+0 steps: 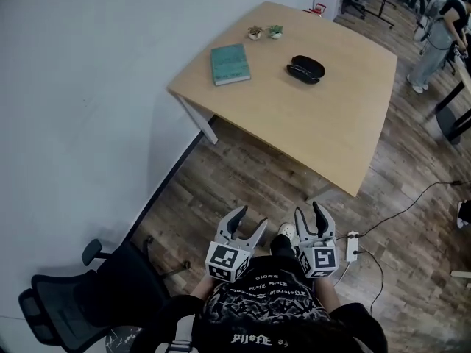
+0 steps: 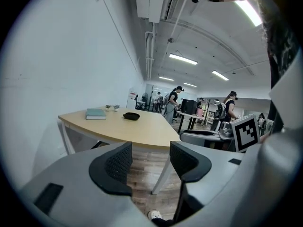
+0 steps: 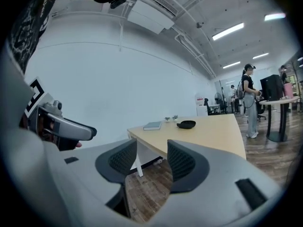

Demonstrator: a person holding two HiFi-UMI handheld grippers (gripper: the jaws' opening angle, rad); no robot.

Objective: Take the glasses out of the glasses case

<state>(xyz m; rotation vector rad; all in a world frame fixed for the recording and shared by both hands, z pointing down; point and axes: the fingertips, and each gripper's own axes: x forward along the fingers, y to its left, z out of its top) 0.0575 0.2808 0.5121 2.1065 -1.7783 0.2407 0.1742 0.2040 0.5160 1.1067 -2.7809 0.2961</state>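
Observation:
A black glasses case (image 1: 306, 69) lies on the light wooden table (image 1: 331, 123), far ahead of me; it looks open, with dark glasses at its near side. It shows small in the left gripper view as the case (image 2: 131, 116) and in the right gripper view as the case (image 3: 185, 124). My left gripper (image 1: 246, 225) and right gripper (image 1: 313, 216) are held close to my body above the floor, well short of the table. Both are open with nothing between their jaws. The left gripper (image 2: 150, 162) and right gripper (image 3: 152, 160) point toward the table.
A teal book (image 1: 229, 63) and two small potted plants (image 1: 264, 31) sit on the table near the wall. A black office chair (image 1: 81, 293) stands at my left. A power strip with cable (image 1: 352, 245) lies on the floor. People stand at desks far right (image 1: 439, 35).

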